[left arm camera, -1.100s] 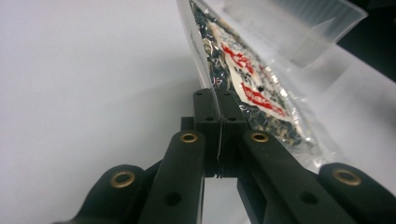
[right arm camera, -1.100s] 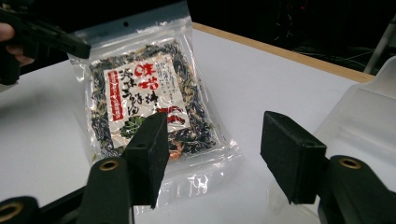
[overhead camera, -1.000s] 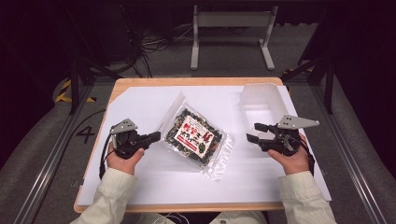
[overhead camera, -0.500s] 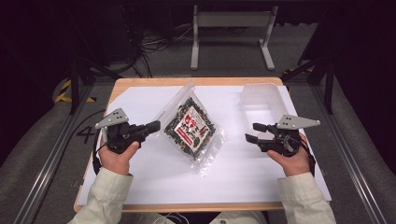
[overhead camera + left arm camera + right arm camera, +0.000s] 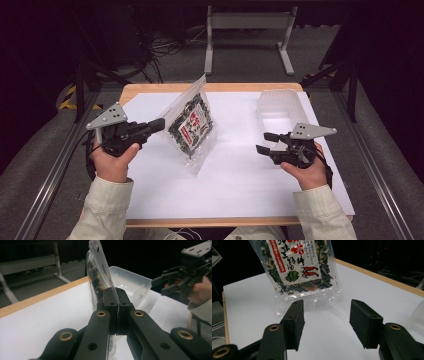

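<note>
We see a clear plastic tub point(image 5: 280, 107) at the far right of the white sheet point(image 5: 235, 180) that covers the wooden table point(image 5: 145, 89); it sits beyond the right gripper point(image 5: 264, 142) and well apart from the bag point(image 5: 191, 126). Nothing lies between the two grippers but bare sheet. Past the table's far edge a grey metal stand point(image 5: 248, 30) and loose cables rest on the dark floor, and metal rails run along both sides.

The bag is a flat, glossy, see-through pouch filled with dark dried flakes, with a white and red printed label and a small hanging hole near its top. It stands tilted near the middle of the table, its lower edge low over the sheet, though we cannot tell whether it touches. Our left gripper point(image 5: 159, 125) has its matte black jaws pressed together on the bag's side edge point(image 5: 110, 285), the thin film pinched between the pads. Our right gripper hovers with its jaws wide apart, holding nothing, facing the bag point(image 5: 299, 265) from the right.
</note>
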A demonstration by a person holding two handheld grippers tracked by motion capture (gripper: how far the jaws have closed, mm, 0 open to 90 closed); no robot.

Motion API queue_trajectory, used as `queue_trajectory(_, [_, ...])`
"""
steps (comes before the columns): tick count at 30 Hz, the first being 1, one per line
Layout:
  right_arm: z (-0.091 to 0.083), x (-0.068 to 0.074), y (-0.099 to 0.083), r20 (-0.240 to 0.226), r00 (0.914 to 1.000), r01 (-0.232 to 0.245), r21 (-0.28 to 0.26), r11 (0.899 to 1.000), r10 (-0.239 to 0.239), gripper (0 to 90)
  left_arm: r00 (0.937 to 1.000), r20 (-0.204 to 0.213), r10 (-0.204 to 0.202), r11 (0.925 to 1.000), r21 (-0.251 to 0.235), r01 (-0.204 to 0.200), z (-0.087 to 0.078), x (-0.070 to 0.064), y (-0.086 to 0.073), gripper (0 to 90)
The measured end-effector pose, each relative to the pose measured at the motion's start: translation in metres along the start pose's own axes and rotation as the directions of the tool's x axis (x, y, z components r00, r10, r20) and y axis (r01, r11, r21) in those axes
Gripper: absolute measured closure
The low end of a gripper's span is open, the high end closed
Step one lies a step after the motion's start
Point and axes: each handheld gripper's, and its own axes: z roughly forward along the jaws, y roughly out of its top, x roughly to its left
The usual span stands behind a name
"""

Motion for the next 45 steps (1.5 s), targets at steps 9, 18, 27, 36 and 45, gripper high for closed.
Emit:
queue_trajectory(9, [0.010,0.006,0.020,-0.045,0.9980,0.043,-0.024,0.999,-0.044,40.2,0.9993,0.030,0.023,0.9993,-0.029,-0.022,-0.011,0.002,0.005,89.6])
queue_trajectory(18, [0.042,0.012,0.062,-0.116,0.9859,0.121,-0.005,0.993,-0.121,31.4,0.9960,0.065,0.061,0.9980,-0.020,-0.060,-0.018,0.001,0.003,89.6])
queue_trajectory(27, [0.068,0.013,0.079,-0.157,0.9763,0.149,-0.011,0.989,-0.149,27.6,0.9920,0.096,0.082,0.9964,-0.032,-0.079,-0.024,-0.005,0.004,89.6])
queue_trajectory(36, [0.097,0.017,0.088,-0.231,0.9594,0.166,-0.001,0.986,-0.162,26.5,0.9853,0.126,0.115,0.9923,-0.061,-0.108,-0.029,-0.013,0.007,89.6])
queue_trajectory(45, [0.112,0.025,0.087,-0.323,0.9225,0.196,-0.080,0.977,-0.212,23.5,0.9769,0.172,0.127,0.9901,-0.083,-0.114,-0.029,-0.016,0.009,89.6])
